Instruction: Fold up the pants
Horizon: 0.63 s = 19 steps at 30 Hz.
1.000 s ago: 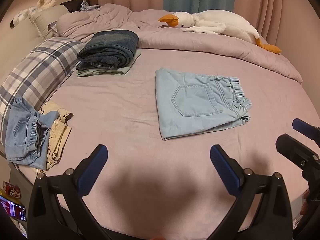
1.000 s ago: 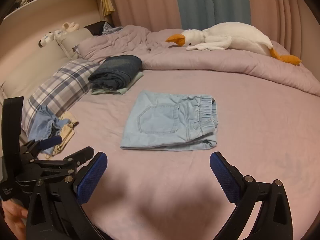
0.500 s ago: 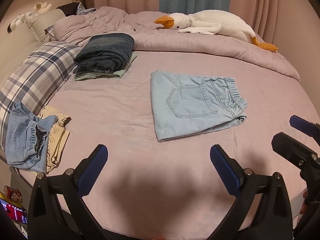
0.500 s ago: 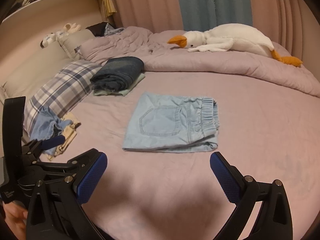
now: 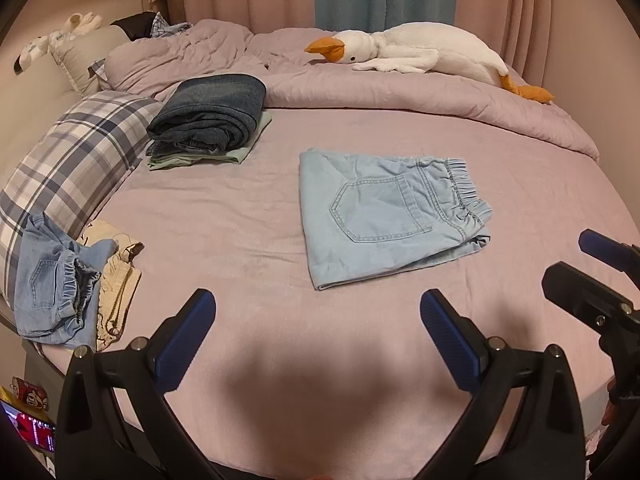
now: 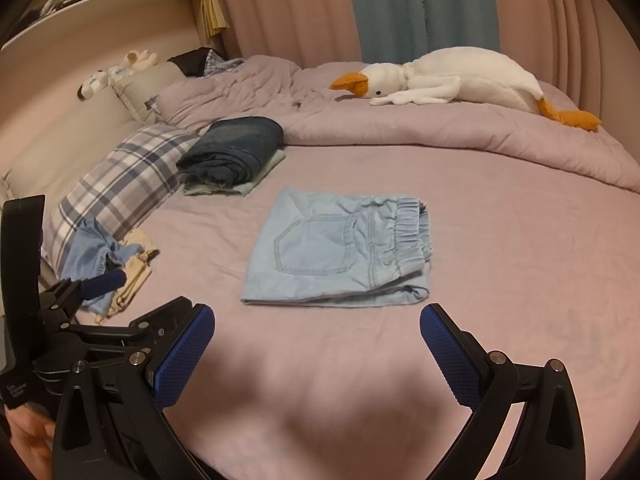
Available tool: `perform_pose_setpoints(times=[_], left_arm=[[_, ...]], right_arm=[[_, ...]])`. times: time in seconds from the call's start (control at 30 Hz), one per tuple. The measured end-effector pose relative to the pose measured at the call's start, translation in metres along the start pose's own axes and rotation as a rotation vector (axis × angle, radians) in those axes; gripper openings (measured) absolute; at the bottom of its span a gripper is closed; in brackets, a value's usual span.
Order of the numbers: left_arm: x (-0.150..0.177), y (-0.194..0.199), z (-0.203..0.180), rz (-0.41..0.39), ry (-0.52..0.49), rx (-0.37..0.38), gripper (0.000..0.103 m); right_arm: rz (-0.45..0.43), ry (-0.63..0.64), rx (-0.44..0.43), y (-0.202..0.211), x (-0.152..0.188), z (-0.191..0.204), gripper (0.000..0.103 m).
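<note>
Before me the bed (image 5: 248,216), sheeted in mauve, carries folded light-blue pants (image 5: 384,212) at its middle. Toward its head edge lie a stack of dark folded jeans (image 5: 212,116), a plaid pillow (image 5: 76,160) and crumpled clothes (image 5: 68,284). A bunched duvet (image 5: 400,96) along the far edge bears a plush goose (image 5: 416,54).

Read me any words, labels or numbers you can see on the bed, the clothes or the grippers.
Left gripper: small white print on its black body, too blurred to read.
Screen at the lower left edge of the left wrist view: red glowing marks, too small to read.
Folded light blue pants, dark jeans stack: no text visible.
</note>
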<state>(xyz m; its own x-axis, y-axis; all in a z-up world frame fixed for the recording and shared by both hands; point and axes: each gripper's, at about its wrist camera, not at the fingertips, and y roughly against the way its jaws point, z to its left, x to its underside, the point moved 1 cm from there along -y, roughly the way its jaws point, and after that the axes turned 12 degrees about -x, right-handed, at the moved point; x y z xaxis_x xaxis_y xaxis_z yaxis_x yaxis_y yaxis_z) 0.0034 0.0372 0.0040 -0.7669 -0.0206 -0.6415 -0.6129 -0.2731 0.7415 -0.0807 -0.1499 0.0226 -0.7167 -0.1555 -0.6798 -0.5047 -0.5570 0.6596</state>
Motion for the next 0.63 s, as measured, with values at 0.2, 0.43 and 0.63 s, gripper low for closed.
perform_pose_setpoints(times=[0.2,0.43,0.63], left_arm=[[-0.0005,-0.0004,-0.0010,0.000,-0.001,0.001,0.102],[-0.0013,0.0003,-0.0010,-0.002,0.002,0.010,0.102],[-0.0028,0.0022,-0.0026,-0.008,0.000,0.013,0.102]], right_arm=[[0.003,0.000,0.002,0.0001,-0.0009,0.0002,0.102],[0.003,0.004,0.003,-0.0001,-0.0018,0.0000,0.102],[0.004,0.003,0.003,0.0004,-0.0022,-0.0005,0.102]])
